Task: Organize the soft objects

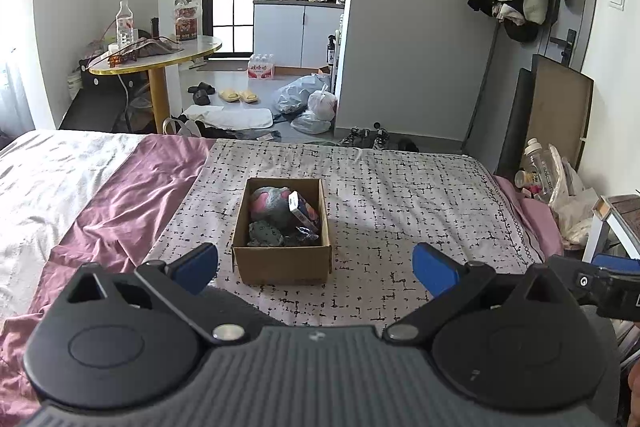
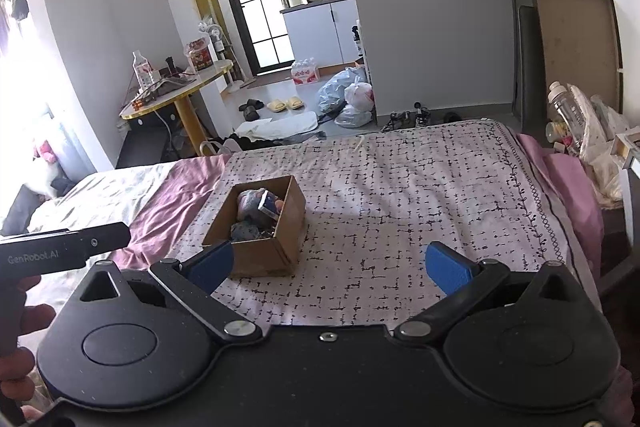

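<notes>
A small cardboard box (image 1: 282,259) sits on the patterned white cloth (image 1: 400,195) spread over the bed. Inside it lie rolled soft items: a pink-and-grey bundle (image 1: 269,205), a dark grey bundle (image 1: 265,234) and a small printed packet (image 1: 301,207). My left gripper (image 1: 316,269) hovers just in front of the box, open, nothing between its blue pads (image 1: 434,269). In the right wrist view the same box (image 2: 256,223) is ahead to the left. My right gripper (image 2: 334,265) is open and empty over the cloth (image 2: 400,187).
A crumpled pink sheet (image 1: 120,203) and a white quilt (image 1: 36,187) cover the bed's left side. Past the bed's foot are shoes, bags and a round table (image 1: 160,55). Bottles and bags (image 1: 552,175) crowd the right bedside. A hand (image 2: 24,315) holds the left gripper's handle.
</notes>
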The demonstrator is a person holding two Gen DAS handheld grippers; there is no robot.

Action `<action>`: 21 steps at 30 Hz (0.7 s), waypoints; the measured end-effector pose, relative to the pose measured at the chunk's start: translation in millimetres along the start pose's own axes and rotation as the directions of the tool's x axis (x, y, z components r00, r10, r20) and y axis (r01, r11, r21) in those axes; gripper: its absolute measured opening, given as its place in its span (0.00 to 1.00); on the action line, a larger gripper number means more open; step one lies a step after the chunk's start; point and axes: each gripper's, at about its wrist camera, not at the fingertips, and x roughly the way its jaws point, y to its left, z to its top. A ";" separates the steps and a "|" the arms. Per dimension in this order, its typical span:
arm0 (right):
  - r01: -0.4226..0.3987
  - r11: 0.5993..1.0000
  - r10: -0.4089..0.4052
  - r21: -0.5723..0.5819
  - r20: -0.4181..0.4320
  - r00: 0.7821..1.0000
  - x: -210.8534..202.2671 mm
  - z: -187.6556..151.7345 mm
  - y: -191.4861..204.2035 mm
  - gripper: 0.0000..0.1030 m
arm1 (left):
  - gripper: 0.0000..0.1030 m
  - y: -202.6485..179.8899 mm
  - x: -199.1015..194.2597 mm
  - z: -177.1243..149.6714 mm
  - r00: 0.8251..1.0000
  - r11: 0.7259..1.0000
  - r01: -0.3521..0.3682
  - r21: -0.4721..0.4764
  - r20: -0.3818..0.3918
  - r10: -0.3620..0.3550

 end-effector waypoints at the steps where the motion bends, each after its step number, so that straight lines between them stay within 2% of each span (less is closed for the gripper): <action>1: -0.001 1.000 0.001 -0.003 0.000 1.000 -0.3 -0.3 0.6 1.00 | 1.00 0.1 -0.2 0.0 1.000 1.000 0.001 -0.001 0.000 -0.001; 21: -0.011 1.000 0.011 -0.006 -0.028 1.000 1.6 -2.4 3.3 1.00 | 1.00 1.4 -2.0 -2.3 1.000 1.000 0.001 0.000 -0.010 -0.001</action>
